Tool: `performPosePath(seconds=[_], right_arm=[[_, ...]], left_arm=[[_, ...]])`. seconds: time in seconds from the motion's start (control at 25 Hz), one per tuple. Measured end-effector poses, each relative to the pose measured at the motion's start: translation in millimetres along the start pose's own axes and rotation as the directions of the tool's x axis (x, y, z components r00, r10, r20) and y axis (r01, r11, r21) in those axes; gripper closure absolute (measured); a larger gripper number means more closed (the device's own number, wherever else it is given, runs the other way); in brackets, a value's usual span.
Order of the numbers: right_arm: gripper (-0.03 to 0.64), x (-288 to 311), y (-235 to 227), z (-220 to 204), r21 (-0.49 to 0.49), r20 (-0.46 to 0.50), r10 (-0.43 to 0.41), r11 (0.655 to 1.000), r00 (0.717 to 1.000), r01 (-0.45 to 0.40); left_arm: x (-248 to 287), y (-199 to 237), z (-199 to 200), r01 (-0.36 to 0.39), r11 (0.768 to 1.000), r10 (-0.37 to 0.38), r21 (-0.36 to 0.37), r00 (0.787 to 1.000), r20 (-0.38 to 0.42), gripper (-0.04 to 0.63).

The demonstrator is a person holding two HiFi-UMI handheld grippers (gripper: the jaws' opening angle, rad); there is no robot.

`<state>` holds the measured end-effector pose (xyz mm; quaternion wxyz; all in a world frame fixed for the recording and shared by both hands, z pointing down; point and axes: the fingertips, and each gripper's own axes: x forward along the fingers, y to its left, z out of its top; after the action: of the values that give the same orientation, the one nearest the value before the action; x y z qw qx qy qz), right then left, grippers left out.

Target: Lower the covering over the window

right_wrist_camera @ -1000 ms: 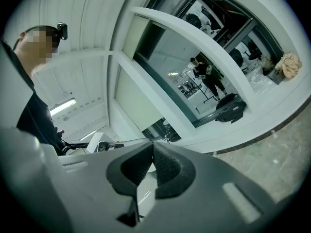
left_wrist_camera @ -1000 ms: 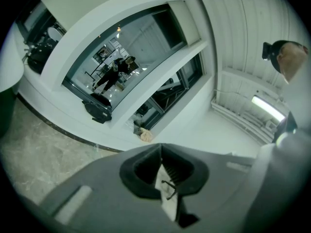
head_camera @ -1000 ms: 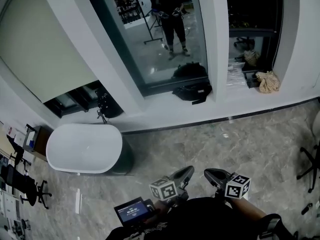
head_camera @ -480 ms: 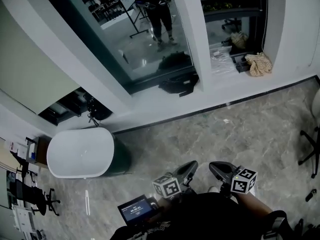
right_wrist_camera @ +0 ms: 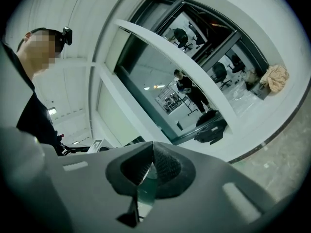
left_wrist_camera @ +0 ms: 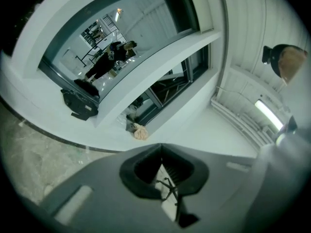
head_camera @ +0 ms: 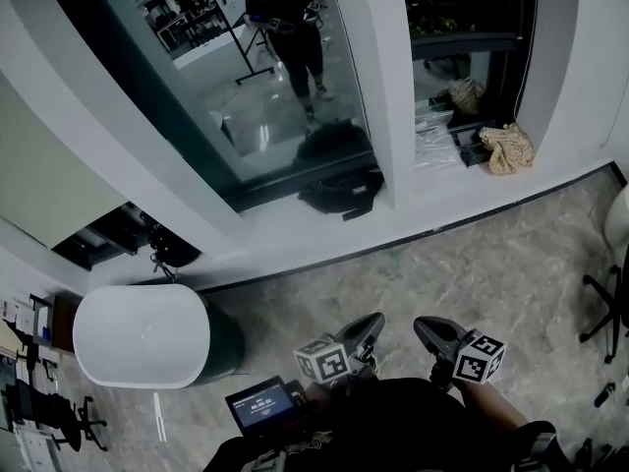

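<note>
The big window fills the top middle of the head view and mirrors a person who stands with both grippers. A pale roller blind covers the upper part of the neighbouring window at the far left. Both grippers are held close to the body, well short of the sill. My left gripper is shut and empty, and my right gripper is shut and empty too. In the left gripper view the shut gripper points toward the window wall. The right gripper faces the window.
A black bag lies on the white sill. A crumpled tan cloth and a plastic-wrapped bundle lie at the right window. A white oval tub stands at the lower left. Office chair legs show at the right edge.
The window, sill and bag have shifted left and lower in the head view, and the tub has slid toward the lower left. Both grippers stay shut in front of the body.
</note>
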<state>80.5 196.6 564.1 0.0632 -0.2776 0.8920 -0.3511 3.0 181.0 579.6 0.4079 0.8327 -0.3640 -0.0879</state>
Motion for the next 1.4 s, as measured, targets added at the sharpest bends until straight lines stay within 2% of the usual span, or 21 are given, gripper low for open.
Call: performPosePath(seconds=[0.12,0.24,0.48,0.64,0.68,0.8,0.92,1.04,1.2,1.28,1.4], right_arm=[[0.609,50,-11,30,-0.015,0.043,-0.021,1.0,0.999,0.022],[0.599,98,-15,65,-0.041,0.087,-0.014,0.999,0.996,0.018],[0.594,152,-38,103,-0.024,0.11,-0.045,0.999,0.993,0.048],[0.594,158,-71,114,0.032,0.11,-0.088,0.996,0.99,0.085],[0.594,158,-80,118,0.045,0.11,-0.093,0.995,0.99,0.089],[0.594,165,-111,139,0.042,0.098,-0.072,0.997,0.993,0.068],[0.594,172,-145,171,0.029,0.077,-0.028,0.999,0.997,0.025],[0.594,180,-170,206,-0.005,0.059,0.022,1.0,0.998,-0.021],[0.594,176,-196,235,-0.035,0.028,0.052,0.998,0.998,-0.051],[0.594,168,-211,242,-0.033,0.016,0.046,0.998,0.999,-0.046],[0.595,162,-230,253,-0.029,0.019,0.022,0.999,1.0,-0.021]], left_arm=[[17,29,52,0.042,0.999,-0.042,0.013,0.999,-0.007,0.592],[34,45,102,0.096,0.992,-0.095,0.084,0.995,-0.023,0.592],[65,81,164,0.127,0.985,-0.125,0.12,0.992,-0.025,0.591],[96,96,205,0.153,0.975,-0.153,0.162,0.988,-0.013,0.495],[105,100,217,0.15,0.973,-0.152,0.177,0.988,-0.002,0.492],[145,106,263,0.134,0.96,-0.151,0.246,0.987,0.052,0.47],[193,95,316,0.112,0.936,-0.16,0.333,0.98,0.12,0.431],[231,85,376,0.07,0.92,-0.166,0.387,0.961,0.222,0.392],[266,76,446,0.024,0.91,-0.186,0.414,0.916,0.356,0.342],[280,71,469,0.013,0.901,-0.201,0.433,0.898,0.391,0.333],[303,68,499,0.015,0.884,-0.229,0.468,0.885,0.405,0.325]])
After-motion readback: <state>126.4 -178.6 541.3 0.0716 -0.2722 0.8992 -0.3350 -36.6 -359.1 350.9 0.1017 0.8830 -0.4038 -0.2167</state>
